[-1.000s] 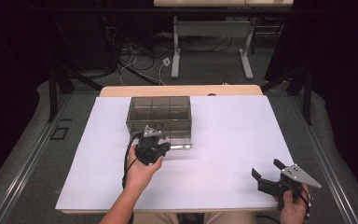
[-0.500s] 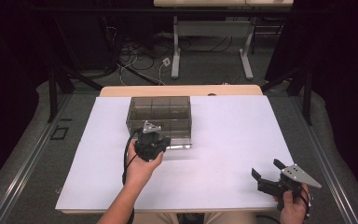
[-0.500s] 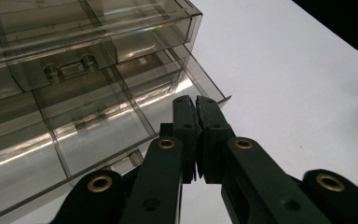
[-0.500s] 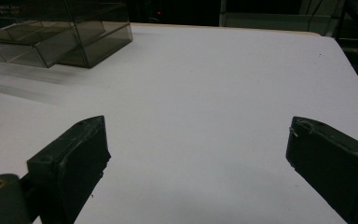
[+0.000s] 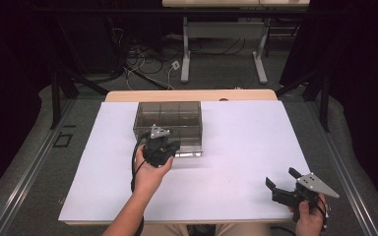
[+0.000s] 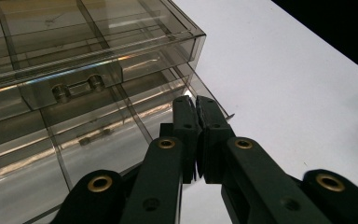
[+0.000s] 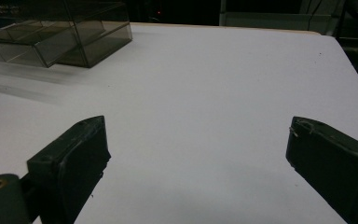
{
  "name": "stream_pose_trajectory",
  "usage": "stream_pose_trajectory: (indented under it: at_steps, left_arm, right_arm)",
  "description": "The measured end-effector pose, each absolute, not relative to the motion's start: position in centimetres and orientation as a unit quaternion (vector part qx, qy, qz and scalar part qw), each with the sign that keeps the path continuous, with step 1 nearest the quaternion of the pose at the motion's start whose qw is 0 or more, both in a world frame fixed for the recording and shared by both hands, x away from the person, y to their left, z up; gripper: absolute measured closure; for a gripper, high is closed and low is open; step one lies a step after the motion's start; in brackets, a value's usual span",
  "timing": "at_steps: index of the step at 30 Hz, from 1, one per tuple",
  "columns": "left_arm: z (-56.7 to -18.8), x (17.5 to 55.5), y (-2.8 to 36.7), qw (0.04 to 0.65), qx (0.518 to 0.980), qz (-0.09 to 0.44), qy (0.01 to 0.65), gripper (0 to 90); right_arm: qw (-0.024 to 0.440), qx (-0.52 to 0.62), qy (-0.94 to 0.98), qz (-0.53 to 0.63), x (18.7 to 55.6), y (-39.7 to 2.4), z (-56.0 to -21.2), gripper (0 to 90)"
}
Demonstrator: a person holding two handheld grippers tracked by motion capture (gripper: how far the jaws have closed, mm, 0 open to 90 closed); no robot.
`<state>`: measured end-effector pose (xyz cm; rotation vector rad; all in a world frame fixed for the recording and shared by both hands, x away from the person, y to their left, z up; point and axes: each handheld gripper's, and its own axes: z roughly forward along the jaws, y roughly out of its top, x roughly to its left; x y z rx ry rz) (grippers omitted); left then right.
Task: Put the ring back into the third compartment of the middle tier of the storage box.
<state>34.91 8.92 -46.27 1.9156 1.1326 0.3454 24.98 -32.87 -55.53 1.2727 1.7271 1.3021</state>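
Note:
A smoky clear plastic drawer box (image 5: pixel 167 115) stands on the white table top (image 5: pixel 246 137), toward its far side. My left gripper (image 5: pixel 160 145) is at the box's front, held by a hand from below. In the left gripper view its jaws (image 6: pixel 195 100) are shut tight together, with nothing seen between them. Their tips lie by the right front corner of the lower drawer (image 6: pixel 98 135), which sticks out a little from the box (image 6: pixel 74 37). My right gripper (image 5: pixel 281 178) rests near the table's front right with its jaws wide open and nothing between them (image 7: pixel 196 130).
The box (image 7: pixel 74 32) lies far off to the upper left in the right gripper view. White table top stretches between the two grippers. Beyond the table's far edge are desk legs (image 5: pixel 184 54) and loose cables (image 5: pixel 142 69) on the floor.

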Motion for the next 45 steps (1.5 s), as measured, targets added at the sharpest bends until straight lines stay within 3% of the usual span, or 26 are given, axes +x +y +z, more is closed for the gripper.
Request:
stream_pose_trajectory:
  at_steps: [45]
  left_arm:
    - [-47.1, 36.9, 7.3, 0.439, 0.759, 0.152, 0.455, 87.5]
  right_arm:
    - [0.313, 0.482, 0.653, 0.493, 25.0, -33.0, -55.6, 5.3]
